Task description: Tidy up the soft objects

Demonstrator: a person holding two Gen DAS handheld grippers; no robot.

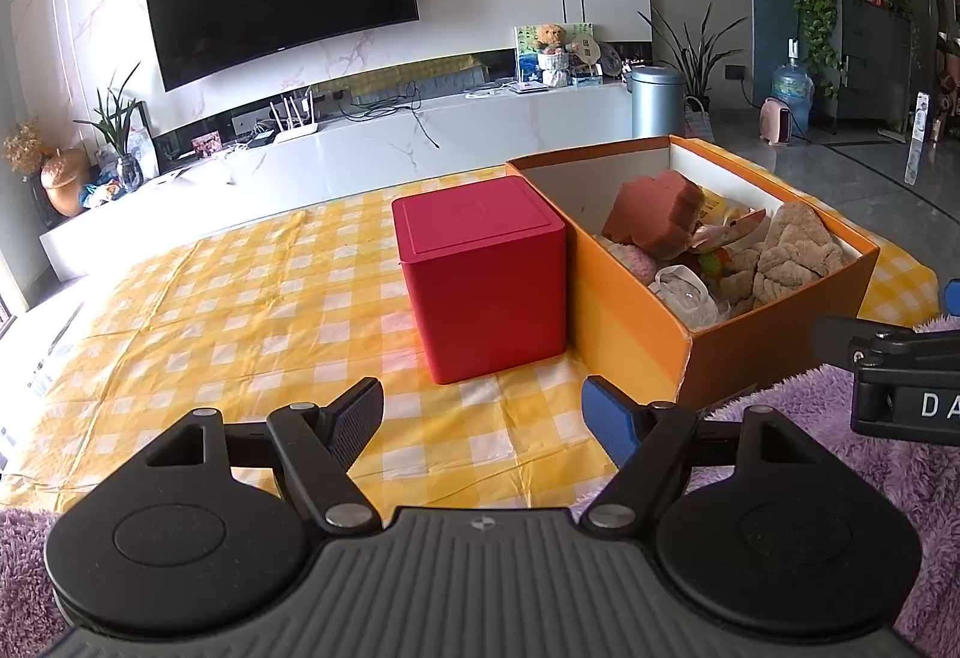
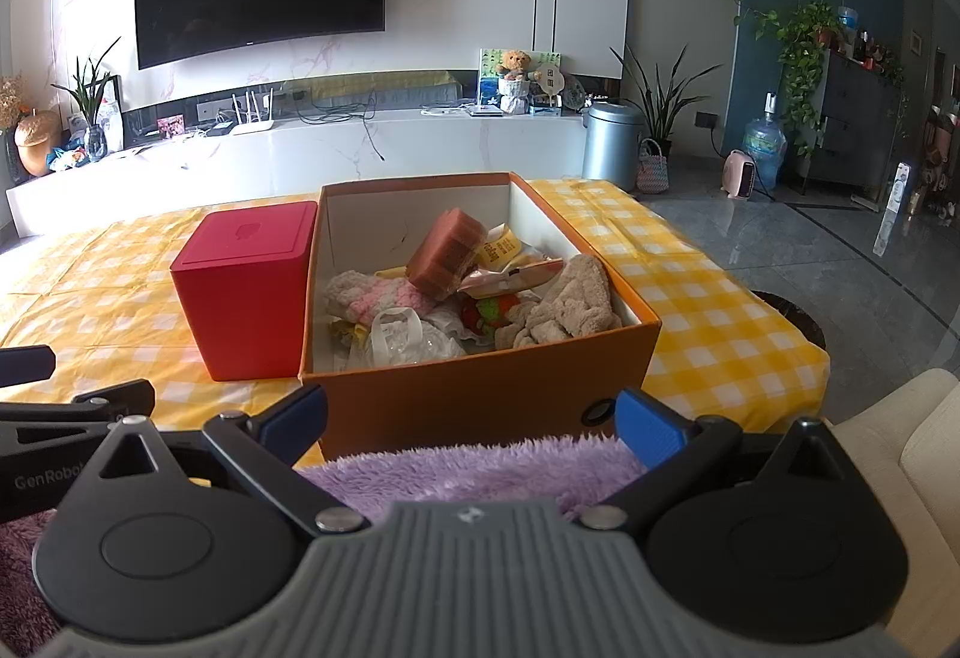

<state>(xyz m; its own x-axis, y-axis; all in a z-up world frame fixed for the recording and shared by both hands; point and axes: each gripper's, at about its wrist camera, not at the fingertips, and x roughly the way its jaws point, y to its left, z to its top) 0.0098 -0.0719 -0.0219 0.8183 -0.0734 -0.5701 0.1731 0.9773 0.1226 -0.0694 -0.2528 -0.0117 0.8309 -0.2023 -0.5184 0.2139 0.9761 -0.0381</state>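
Soft toys fill the orange box (image 2: 474,394) beside a red cube (image 2: 246,298); both grippers (image 1: 483,418) (image 2: 471,421) gape empty, probably best reaching from above.

A counter (image 2: 708,298) covered by a yellow-and-white checked cloth (image 1: 240,298). A closed red cube-shaped box (image 2: 246,292) stands on it, just beside the left wall of an open orange cardboard box (image 2: 480,394). A fluffy purple blanket (image 2: 474,472) lies at the near edge.
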